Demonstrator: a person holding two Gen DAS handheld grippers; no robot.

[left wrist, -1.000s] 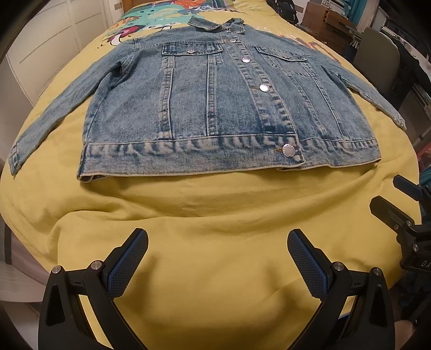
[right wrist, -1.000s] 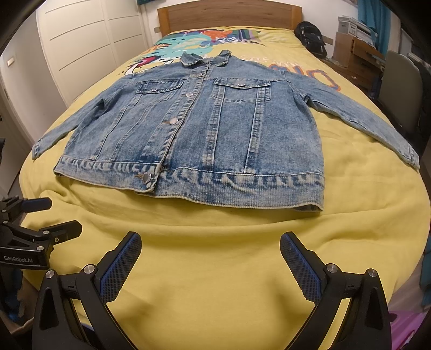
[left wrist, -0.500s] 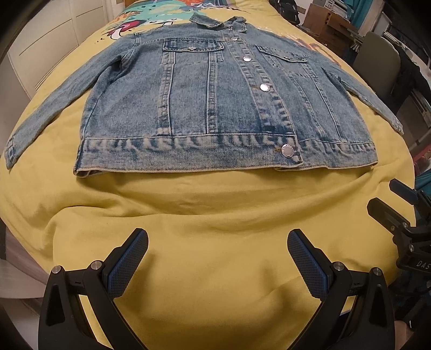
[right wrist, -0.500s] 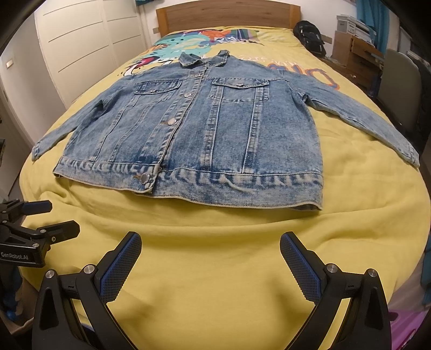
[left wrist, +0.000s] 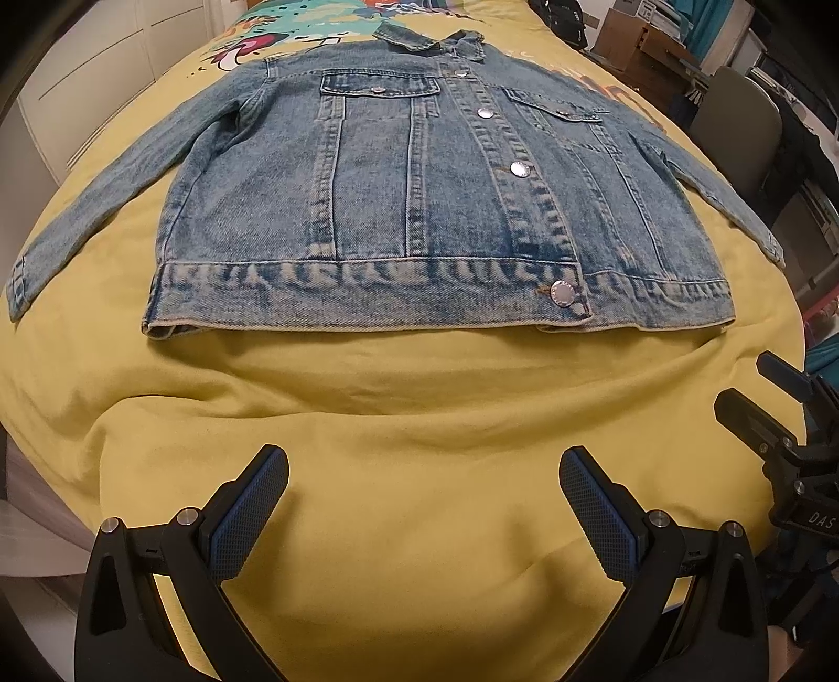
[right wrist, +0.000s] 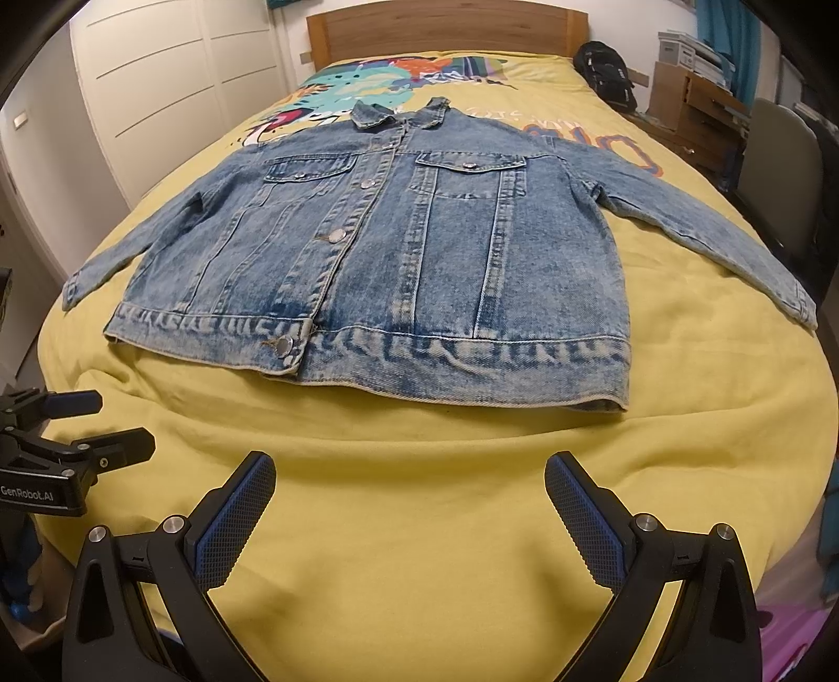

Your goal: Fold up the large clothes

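Observation:
A blue denim jacket point(left wrist: 419, 210) point(right wrist: 409, 252) lies flat and buttoned on the yellow bedspread point(left wrist: 419, 419) point(right wrist: 419, 446), front up, collar far, both sleeves spread outward. My left gripper point(left wrist: 423, 467) hovers open over bare bedspread short of the jacket's hem, nothing between its blue pads. My right gripper point(right wrist: 410, 469) is also open and empty, a little before the hem on the jacket's right half. Each gripper appears at the edge of the other's view: the right one point(left wrist: 776, 414), the left one point(right wrist: 78, 435).
White wardrobe doors point(right wrist: 157, 78) stand left of the bed. A wooden headboard point(right wrist: 445, 26) is at the far end, a black bag point(right wrist: 603, 73) by it. Boxes, shelves and a grey chair point(right wrist: 781, 173) crowd the right side.
The left gripper has moved forward toward the jacket's hem, which now looms larger in its view. The right gripper has edged slightly closer too. Both stay open.

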